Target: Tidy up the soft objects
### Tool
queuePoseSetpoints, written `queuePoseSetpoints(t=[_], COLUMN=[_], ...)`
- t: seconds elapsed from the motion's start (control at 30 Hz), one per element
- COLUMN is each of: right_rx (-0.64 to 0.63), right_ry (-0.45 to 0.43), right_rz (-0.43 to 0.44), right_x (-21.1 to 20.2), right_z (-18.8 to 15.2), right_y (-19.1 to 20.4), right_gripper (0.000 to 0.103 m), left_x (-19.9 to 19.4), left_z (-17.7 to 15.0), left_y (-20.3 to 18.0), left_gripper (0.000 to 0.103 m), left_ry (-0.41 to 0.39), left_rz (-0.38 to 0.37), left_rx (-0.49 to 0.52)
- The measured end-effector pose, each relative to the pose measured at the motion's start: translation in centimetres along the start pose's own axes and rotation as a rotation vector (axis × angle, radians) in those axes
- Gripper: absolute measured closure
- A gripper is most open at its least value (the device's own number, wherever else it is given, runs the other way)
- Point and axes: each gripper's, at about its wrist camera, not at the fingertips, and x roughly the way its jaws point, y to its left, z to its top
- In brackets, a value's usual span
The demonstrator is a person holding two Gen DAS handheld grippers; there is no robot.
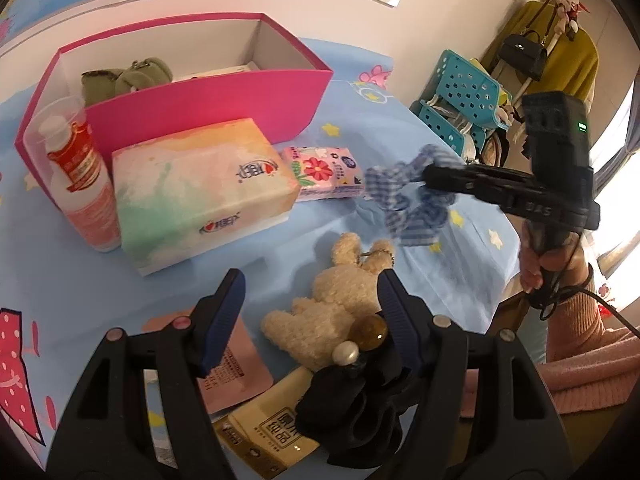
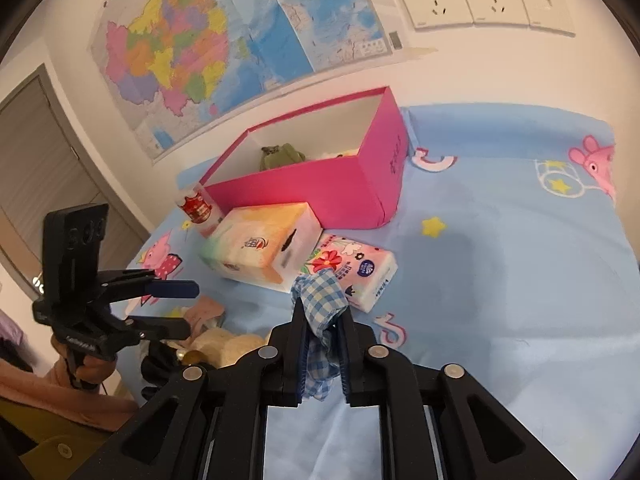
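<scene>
**Readable markings, both wrist views**

I can make out little clean text from here. The tan packet [image 1: 272, 436] under my left gripper carries large blocky Chinese characters in a dark frame; I cannot resolve them with confidence. The pink sachet [image 1: 234, 364] beside it has fine print, too small to read. The pastel tissue box [image 1: 200, 196] shows a logo with a red heart, printed on its top and again on its front edge; lettering illegible. The floral tissue pack [image 2: 360, 276] bears a round blue emblem and the side word "Vinda", as best I read it. The bottle [image 1: 80, 168] has a red label, unreadable. Wall map [image 2: 192, 52]: barcode visible, text too small.
</scene>
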Motion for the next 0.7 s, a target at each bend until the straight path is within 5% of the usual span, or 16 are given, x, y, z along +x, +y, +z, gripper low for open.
queuePoseSetpoints(t=[0.03,0.13,0.2,0.3,0.43,0.7], right_rx=[0.010,0.024,0.030,-0.017,-0.031,0.042], right_ry=[0.026,0.044,0.011,-0.016,0.081,0.244], right_rz=[-0.030,-0.134,-0.130,0.003,0.138,0.189], right_x=[0.7,1.3,0.4,-0.7,1.8,7.4], right_z=[0.0,-0.1,-0.1,-0.1,-0.9,-1.8], right_y=[-0.3,-0.9,-0.8,0.6,2.5,1.8], right_gripper=[0.070,0.051,0.050,0.051,0.051,0.051], left_x=[0.0,0.0,0.0,0.0,0.2,0.9], left_z=[0.0,-0.4,-0.7,-1.3,-1.9,-2.9], left_y=[0.0,0.2,0.6,1.2,1.5,0.8], left_gripper=[0.033,0.033,0.033,0.033,0.033,0.033], left_ry=[0.000,0.010,0.024,0.053,0.086,0.169], left_rz=[-0.002,0.001,0.006,-0.003,-0.029,-0.111], left_rx=[0.001,-0.005,-0.012,-0.026,-0.039,-0.021])
